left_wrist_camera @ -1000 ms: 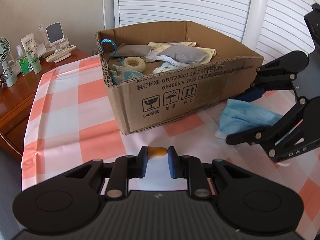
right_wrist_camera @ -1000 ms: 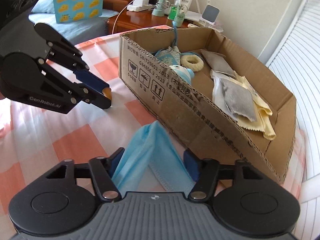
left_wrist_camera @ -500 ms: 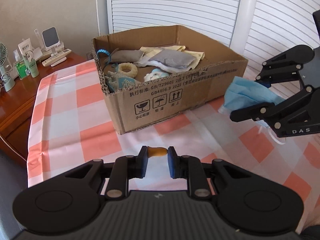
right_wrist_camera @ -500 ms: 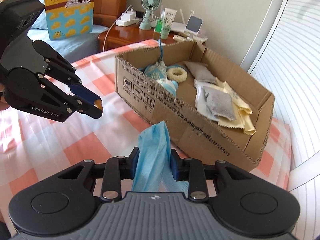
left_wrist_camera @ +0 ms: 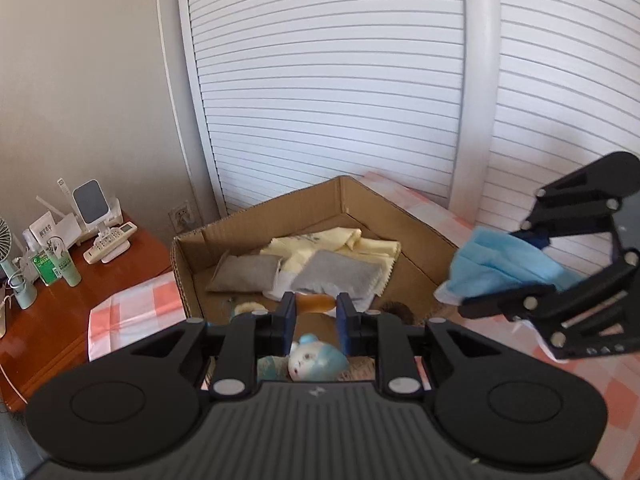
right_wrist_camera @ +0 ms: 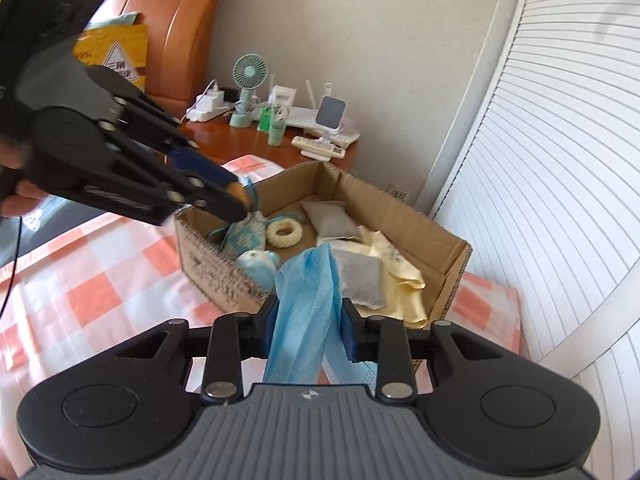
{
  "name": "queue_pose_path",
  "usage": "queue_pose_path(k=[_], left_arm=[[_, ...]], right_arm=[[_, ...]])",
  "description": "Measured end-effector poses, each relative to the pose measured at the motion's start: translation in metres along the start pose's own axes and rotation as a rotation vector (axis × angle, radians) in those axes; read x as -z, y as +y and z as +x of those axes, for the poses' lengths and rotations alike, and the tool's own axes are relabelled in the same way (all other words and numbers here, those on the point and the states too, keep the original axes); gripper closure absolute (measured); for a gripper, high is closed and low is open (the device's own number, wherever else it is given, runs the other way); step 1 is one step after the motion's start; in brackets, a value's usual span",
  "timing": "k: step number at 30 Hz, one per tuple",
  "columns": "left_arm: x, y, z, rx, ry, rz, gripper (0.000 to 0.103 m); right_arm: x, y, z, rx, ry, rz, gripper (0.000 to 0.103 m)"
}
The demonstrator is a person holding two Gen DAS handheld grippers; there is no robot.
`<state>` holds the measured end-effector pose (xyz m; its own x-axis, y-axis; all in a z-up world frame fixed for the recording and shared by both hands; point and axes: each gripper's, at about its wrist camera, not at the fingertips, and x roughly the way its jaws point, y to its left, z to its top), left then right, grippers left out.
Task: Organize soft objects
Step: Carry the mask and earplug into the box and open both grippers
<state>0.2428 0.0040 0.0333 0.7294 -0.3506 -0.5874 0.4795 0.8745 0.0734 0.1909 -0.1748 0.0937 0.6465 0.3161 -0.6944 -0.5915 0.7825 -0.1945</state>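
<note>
An open cardboard box (left_wrist_camera: 404, 216) (right_wrist_camera: 452, 240) stands on the checked tablecloth. It holds grey pouches (left_wrist_camera: 336, 276), a yellow cloth (left_wrist_camera: 320, 240), a cream ring (right_wrist_camera: 285, 232) and a blue-haired doll (left_wrist_camera: 316, 360). My left gripper (left_wrist_camera: 315, 304) is shut on a small orange soft piece (left_wrist_camera: 316, 302) above the box's near end; it shows in the right wrist view (right_wrist_camera: 236, 196) too. My right gripper (right_wrist_camera: 308, 320) is shut on a blue face mask (right_wrist_camera: 308, 312) (left_wrist_camera: 500, 268), held in the air beside the box's right wall.
A wooden side table (left_wrist_camera: 60, 304) at the left carries a fan (right_wrist_camera: 248, 76), bottles, a remote and a small stand. White louvred doors (left_wrist_camera: 340, 80) stand behind the box. A wooden headboard (right_wrist_camera: 180, 32) and a yellow bag lie farther back.
Both grippers have risen and moved toward the box. The left one now holds the orange piece over the box's inside. The right one has lifted the mask off the table.
</note>
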Motion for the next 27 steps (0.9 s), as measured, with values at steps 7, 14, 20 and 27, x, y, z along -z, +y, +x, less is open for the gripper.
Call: queue_pose_path(k=[7,14,20,27], left_arm=[[0.001,-0.002,0.023,-0.107,-0.030,0.001,0.011],[0.016,0.001,-0.004,-0.143,-0.048,-0.022,0.002],[0.032,0.005,-0.025,-0.167,-0.050,-0.080,0.001],[0.046,0.005,-0.039,-0.180,-0.039,-0.124,0.001]], right_arm=[[-0.005,-0.019,0.012,0.037,0.009,0.051,0.067],[-0.015,-0.036,0.030,0.041,0.013,0.128,0.067],[-0.033,-0.042,0.061,0.039,0.026,0.205,0.067],[-0.050,-0.036,0.089,0.094,0.044,0.267,0.009]])
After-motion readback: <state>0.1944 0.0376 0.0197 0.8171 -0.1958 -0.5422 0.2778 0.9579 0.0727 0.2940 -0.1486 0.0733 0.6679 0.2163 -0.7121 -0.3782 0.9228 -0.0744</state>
